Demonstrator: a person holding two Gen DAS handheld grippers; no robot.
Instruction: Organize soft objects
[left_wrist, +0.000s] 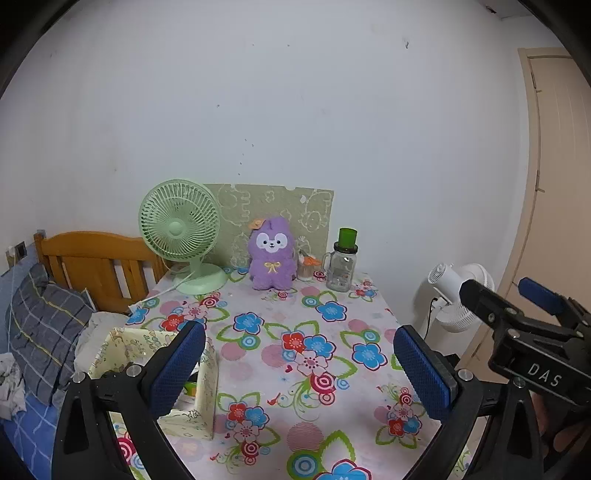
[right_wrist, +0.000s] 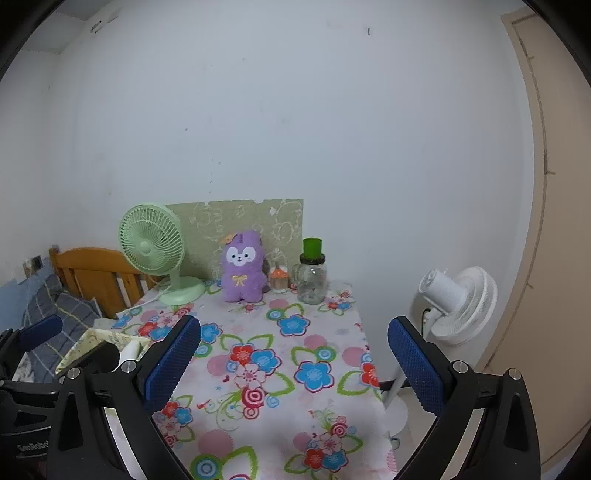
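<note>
A purple plush toy (left_wrist: 271, 254) (right_wrist: 243, 267) sits upright at the back of the flower-patterned table (left_wrist: 295, 332) (right_wrist: 258, 369), against a green board. A cream patterned box (left_wrist: 207, 387) (right_wrist: 99, 339) stands open at the table's near left corner, with something green showing inside. My left gripper (left_wrist: 299, 369) (right_wrist: 70, 343) hovers over the near table, open, its left finger in front of the box. To its right, over the near right part of the table, my right gripper (right_wrist: 295, 365) (left_wrist: 506, 291) is also open. Neither holds anything, and both are well short of the plush.
A green desk fan (left_wrist: 181, 229) stands left of the plush. To its right are a small orange-topped jar (left_wrist: 308, 264) and a clear bottle with a green cap (left_wrist: 341, 264). A bed with a checked pillow (left_wrist: 48, 328) adjoins the left. A white floor fan (right_wrist: 458, 302) stands beyond the right edge.
</note>
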